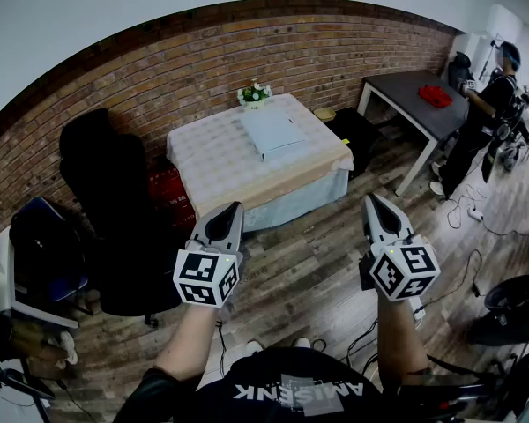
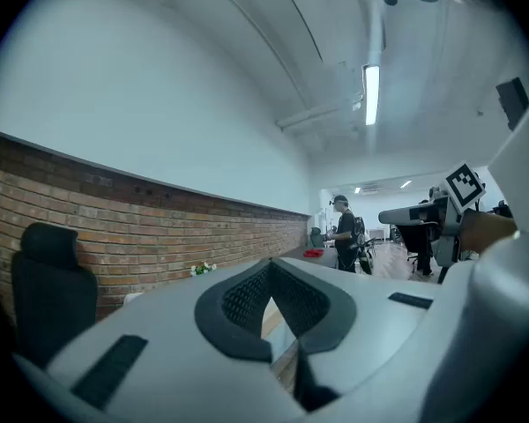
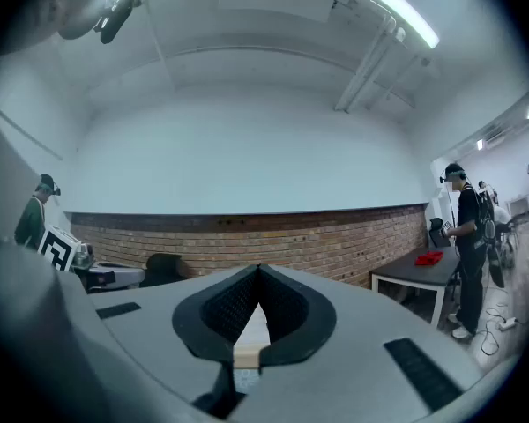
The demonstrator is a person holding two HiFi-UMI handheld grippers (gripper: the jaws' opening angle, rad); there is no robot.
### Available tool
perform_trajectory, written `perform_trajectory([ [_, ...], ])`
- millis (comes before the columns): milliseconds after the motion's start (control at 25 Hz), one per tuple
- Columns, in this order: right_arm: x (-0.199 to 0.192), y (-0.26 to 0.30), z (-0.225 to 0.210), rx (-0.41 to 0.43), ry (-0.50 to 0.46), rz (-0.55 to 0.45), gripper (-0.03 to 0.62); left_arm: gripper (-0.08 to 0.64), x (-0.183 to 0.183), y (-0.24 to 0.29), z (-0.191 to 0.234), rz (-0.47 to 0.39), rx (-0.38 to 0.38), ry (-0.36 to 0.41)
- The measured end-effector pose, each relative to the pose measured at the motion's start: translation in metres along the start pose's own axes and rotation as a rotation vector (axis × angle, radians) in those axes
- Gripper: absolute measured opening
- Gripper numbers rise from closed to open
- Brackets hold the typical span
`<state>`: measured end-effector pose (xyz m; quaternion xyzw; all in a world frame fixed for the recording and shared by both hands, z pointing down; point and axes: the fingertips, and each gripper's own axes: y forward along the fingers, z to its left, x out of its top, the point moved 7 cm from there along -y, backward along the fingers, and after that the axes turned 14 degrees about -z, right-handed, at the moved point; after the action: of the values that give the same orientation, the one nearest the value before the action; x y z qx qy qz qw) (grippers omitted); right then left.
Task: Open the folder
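Mostly hidden: the folder (image 1: 271, 130) in both gripper views, where the big fingers cover that spot. Only the head view shows it well.
Cut off: the arms and dark shirt of the one holding the grippers, at the bottom edge of the head view. The print on the shirt is upside down and hard to read.
Hard to make out: the black chair (image 1: 106, 170), left of the left fingers. Its shape melts into the dark.
Folder: flat, pale blue-grey, with four corners. It lies shut on the table (image 1: 207, 161), far ahead of both pairs of fingers and between the lines they point along.
Table: low and square, under a pale checked cloth that hangs down its sides.
Left gripper (image 1: 236, 207): smooth grey shell, black bumpy pads, and a cube with black and white squares at the back. Its fingers are pressed together at the tips, with nothing between them.
Right gripper (image 1: 370, 199): the same shell, pads and cube. Its fingers are pressed together too, and pinch nothing.
Flowers (image 1: 255, 93): a small white and green bunch at the table's far edge, past the folder from the fingers.
Wall (image 1: 159, 77): rough red-brown brick, far ahead of the fingers.
Floor (image 1: 309, 271): wood boards, below the fingers.
Dark table (image 1: 419, 104): flat grey top on white legs, to the right of the right fingers, with a red thing (image 1: 435, 95) on it.
Person (image 1: 485, 117): small, in dark clothes, just beside the dark table.
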<state>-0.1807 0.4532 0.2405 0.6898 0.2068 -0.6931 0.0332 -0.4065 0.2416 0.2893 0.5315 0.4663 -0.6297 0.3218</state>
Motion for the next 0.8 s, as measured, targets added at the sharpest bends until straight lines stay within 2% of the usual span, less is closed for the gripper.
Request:
perform_trajectory([
  [800, -0.002, 0.007, 0.012, -0.013, 0.015, -0.021, 0.043, 0.012, 0.000, -0.011, 0.015, -0.004, -0.008, 0.010],
])
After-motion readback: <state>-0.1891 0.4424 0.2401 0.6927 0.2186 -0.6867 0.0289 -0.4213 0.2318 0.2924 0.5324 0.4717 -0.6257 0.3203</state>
